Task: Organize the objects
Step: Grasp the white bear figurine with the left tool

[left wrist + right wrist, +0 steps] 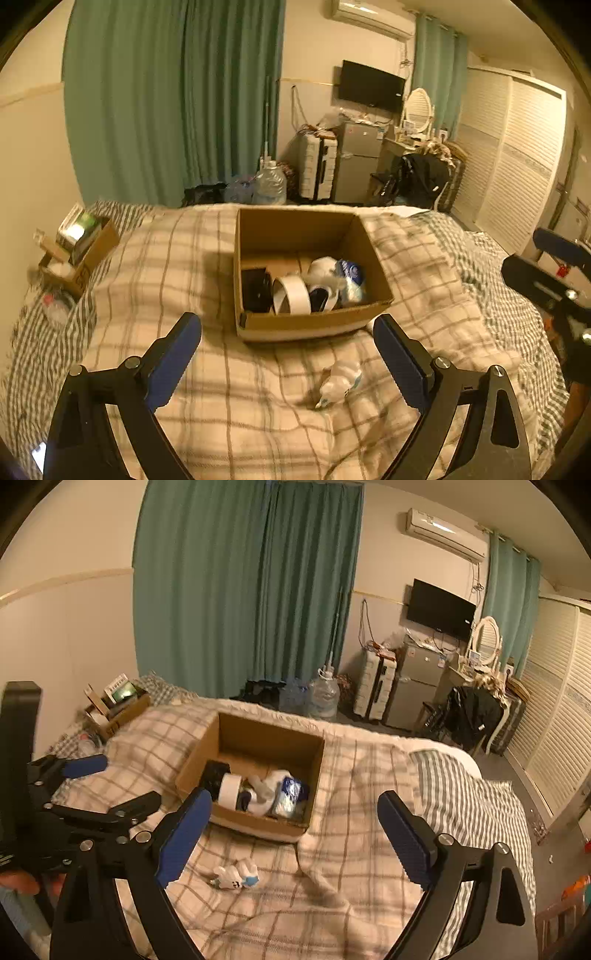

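the right wrist view catches the left gripper (110,779) from the side, near the cardboard box's (197,755) left wall, and a bit of the hand (18,882) holding it; the left wrist view shows only part of the right gripper (554,254) at its edge. both grippers stand wide open, gripping nothing. the box sits on the plaid blanket (221,406) and holds a black case (255,290), a tape roll (291,295) and white and blue packets (347,277). a small crumpled white bottle (338,382) lies on the blanket just in front of the box. a smaller box (79,258) of odds and ends sits far left.
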Action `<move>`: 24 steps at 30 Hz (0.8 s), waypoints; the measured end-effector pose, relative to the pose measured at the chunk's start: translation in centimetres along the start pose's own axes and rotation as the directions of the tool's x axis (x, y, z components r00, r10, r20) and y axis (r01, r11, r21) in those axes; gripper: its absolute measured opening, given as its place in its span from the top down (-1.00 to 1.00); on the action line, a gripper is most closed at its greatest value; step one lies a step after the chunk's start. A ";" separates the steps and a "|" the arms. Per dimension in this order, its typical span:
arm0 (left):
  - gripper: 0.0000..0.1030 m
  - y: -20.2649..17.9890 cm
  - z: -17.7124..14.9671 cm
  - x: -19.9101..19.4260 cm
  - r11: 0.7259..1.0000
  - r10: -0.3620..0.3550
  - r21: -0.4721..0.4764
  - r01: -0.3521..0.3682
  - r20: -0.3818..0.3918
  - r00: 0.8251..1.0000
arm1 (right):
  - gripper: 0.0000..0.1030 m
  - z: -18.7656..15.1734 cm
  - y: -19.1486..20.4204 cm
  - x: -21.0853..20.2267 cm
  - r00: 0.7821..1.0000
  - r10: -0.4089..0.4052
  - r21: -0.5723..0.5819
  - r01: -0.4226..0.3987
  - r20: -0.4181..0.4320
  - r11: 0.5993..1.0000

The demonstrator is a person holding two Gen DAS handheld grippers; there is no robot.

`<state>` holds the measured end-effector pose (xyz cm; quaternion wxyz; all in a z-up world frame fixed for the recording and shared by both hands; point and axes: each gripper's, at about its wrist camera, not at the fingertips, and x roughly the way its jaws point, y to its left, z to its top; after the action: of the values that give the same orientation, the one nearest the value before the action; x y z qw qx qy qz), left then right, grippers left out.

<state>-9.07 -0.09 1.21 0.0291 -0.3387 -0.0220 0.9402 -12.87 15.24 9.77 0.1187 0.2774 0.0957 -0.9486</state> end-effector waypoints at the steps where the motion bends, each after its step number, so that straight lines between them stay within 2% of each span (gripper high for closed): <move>1: -0.89 0.1 -0.5 0.3 1.000 0.004 -0.006 -0.004 -0.005 1.000 | -0.78 -0.6 0.1 0.7 1.000 0.004 0.004 -0.004 -0.011 1.000; 7: -0.89 0.2 -3.7 3.4 0.998 0.026 -0.048 -0.029 -0.054 0.998 | -0.82 -4.9 0.0 6.2 0.992 -0.018 0.019 0.020 -0.121 1.000; 13: -0.89 -0.7 -6.5 7.7 0.999 0.024 -0.020 -0.027 -0.158 0.987 | -0.85 -8.4 -1.2 10.2 0.974 -0.027 0.032 0.035 -0.225 0.999; 18: -0.89 -2.2 -8.7 11.3 1.000 0.012 0.030 -0.005 -0.260 0.965 | -0.86 -10.9 -1.5 13.0 0.937 -0.048 0.018 0.058 -0.347 0.998; 24: -0.89 -4.0 -10.3 14.5 0.995 0.029 0.104 0.009 -0.354 0.935 | -0.86 -11.6 -2.3 13.8 0.918 -0.070 0.036 0.091 -0.390 0.995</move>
<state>-13.53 5.16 -15.70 0.0453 -0.5010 0.0341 0.8636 -18.94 17.96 -7.13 0.0507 0.4588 0.1033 -0.8810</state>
